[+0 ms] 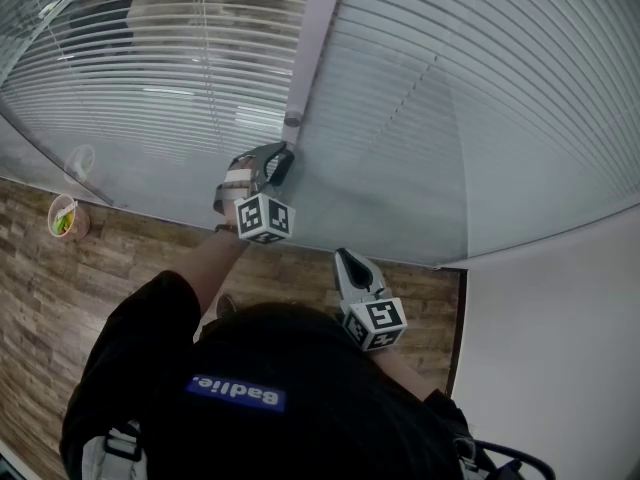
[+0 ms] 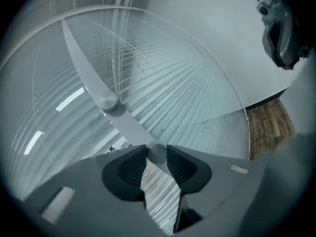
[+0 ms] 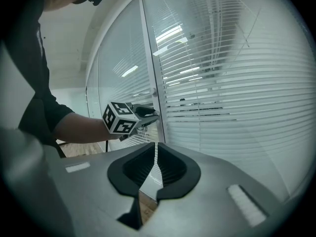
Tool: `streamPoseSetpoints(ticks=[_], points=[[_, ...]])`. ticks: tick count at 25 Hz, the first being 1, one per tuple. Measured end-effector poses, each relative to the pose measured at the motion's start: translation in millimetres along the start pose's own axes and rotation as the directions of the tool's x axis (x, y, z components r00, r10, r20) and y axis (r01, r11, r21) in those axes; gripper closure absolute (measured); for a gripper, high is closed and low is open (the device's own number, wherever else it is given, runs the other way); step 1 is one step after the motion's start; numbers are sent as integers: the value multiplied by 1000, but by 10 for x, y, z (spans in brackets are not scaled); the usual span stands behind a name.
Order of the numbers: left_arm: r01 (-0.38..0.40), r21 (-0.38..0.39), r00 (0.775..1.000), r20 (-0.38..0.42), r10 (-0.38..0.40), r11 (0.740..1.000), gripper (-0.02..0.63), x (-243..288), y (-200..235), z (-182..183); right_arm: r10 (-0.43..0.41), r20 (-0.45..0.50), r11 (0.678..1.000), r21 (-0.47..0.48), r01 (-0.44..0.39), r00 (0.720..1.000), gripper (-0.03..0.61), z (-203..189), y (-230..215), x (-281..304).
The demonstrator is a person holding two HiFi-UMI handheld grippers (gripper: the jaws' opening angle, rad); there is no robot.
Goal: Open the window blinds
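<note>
White slatted blinds (image 1: 480, 118) hang behind glass on both sides of a pale upright frame post (image 1: 318, 28). My left gripper (image 1: 283, 158) reaches to that post and is shut on a small round grey knob (image 2: 157, 153), which sits between its ribbed pads (image 2: 131, 167). A second round knob (image 2: 106, 101) sits farther up the post, apart from the jaws. The slats (image 3: 237, 98) lie partly tilted, with gaps between them. My right gripper (image 1: 345, 260) hangs back below the left one, shut, with nothing between its tips (image 3: 155, 146). The left gripper (image 3: 148, 115) also shows in the right gripper view.
The glass wall curves around to the left, above a wooden floor (image 1: 60, 298). A small round container (image 1: 65, 218) with something green in it stands at the foot of the glass. A plain white wall (image 1: 560, 338) closes the right side.
</note>
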State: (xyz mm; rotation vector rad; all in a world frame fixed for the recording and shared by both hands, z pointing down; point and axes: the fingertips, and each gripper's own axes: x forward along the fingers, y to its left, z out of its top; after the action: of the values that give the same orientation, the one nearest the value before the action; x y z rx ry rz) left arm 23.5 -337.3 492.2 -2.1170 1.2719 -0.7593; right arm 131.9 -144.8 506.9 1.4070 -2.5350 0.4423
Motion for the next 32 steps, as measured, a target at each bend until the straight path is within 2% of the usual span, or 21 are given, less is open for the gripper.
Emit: streamPoseSetpoints(ticks=[5, 9, 16, 20, 27, 32], points=[[6, -93, 1000, -6, -7, 996, 489, 16, 4, -19, 2, 0, 1000, 2, -2, 1000, 558, -1, -4, 7], [8, -186, 1000, -5, -9, 983, 489, 21, 11, -29, -2, 4, 1000, 2, 2, 1000, 558, -1, -15, 3], [12, -324, 1000, -13, -17, 946, 489, 19, 30, -43, -7, 8, 1000, 4, 7, 1000, 558, -12, -25, -5], [20, -399, 999, -17, -29, 917, 489, 36, 33, -55, -5, 10, 1000, 6, 5, 1000, 558, -12, -27, 5], [25, -495, 999, -20, -39, 869, 489, 38, 54, -60, -9, 16, 1000, 7, 8, 1000, 558, -5, -28, -9], [28, -537, 999, -21, -46, 843, 489, 43, 61, -61, -8, 17, 1000, 14, 7, 1000, 560, -11, -26, -15]])
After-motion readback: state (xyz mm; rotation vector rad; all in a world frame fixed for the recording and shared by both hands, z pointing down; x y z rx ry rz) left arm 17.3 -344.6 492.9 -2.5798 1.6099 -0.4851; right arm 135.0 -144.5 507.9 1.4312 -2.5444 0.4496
